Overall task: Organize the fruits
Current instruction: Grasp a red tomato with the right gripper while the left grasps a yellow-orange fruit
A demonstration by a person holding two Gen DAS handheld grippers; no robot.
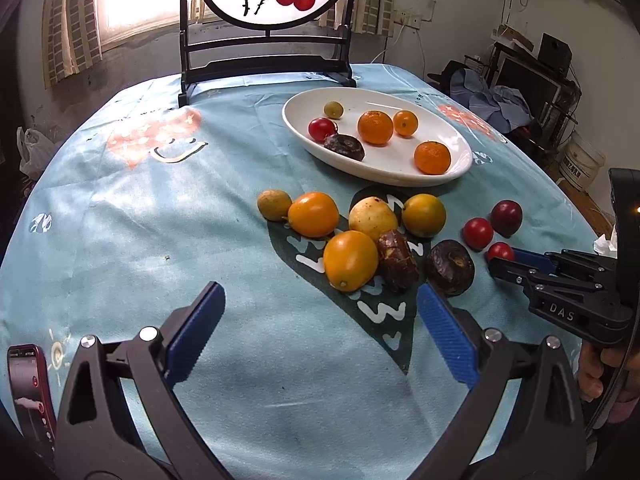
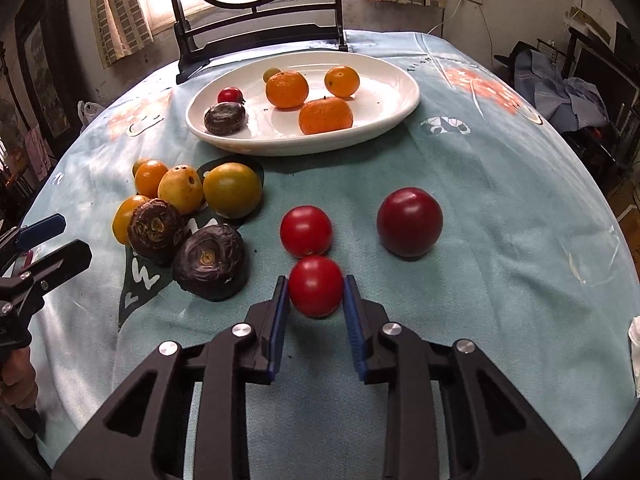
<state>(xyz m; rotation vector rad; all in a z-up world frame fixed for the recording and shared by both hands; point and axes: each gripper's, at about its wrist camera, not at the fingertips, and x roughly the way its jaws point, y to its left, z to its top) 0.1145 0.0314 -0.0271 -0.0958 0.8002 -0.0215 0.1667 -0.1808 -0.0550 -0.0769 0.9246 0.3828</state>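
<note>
Pads of the right gripper [image 2: 316, 300] pinch a red tomato [image 2: 316, 286] on the desk [image 2: 500, 240]; lifting straight (avoiding its neighbour) toward the white plate [image 2: 400, 108] seems wise. Left gripper [image 1: 320, 328] hangs spread.

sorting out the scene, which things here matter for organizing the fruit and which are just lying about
For the job: white plate, small red tomato in the right tongs, fruit pile, left tongs.
Lying about: painted screen, phone, tissue.
</note>
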